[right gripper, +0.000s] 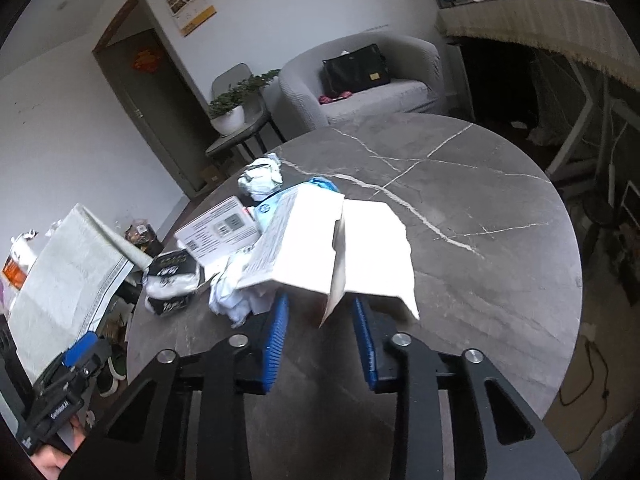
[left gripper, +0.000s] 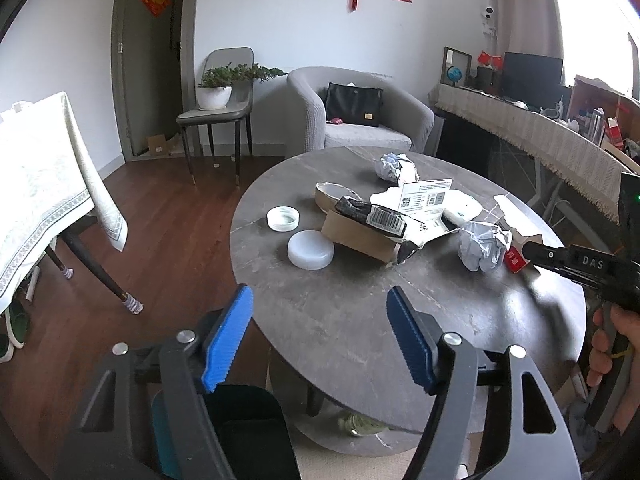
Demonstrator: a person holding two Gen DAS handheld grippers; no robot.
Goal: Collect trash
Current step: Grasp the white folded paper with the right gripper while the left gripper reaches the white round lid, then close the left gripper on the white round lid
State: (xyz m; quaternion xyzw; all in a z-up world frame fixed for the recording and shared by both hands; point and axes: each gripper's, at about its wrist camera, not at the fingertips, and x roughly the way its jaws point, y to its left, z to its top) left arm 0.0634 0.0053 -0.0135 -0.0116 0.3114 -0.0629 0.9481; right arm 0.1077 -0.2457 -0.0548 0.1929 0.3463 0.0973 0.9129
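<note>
Left wrist view: left gripper (left gripper: 320, 334) held spread wide, nothing between blue pads, over near edge of round grey marble worktop (left gripper: 344, 312). Trash heaped mid-worktop: torn brown cardboard box (left gripper: 360, 236), crumpled white paper ball (left gripper: 482, 246), two white round lids (left gripper: 310, 249). Right gripper cut off at frame edge.

Right wrist view: right gripper (right gripper: 322, 340) parted, flanking lower edge of torn white cardboard sheet (right gripper: 340, 248); contact not discernible. Pad tips hidden beneath sheet. Second crumpled paper wad (right gripper: 261, 178) seen behind.
</note>
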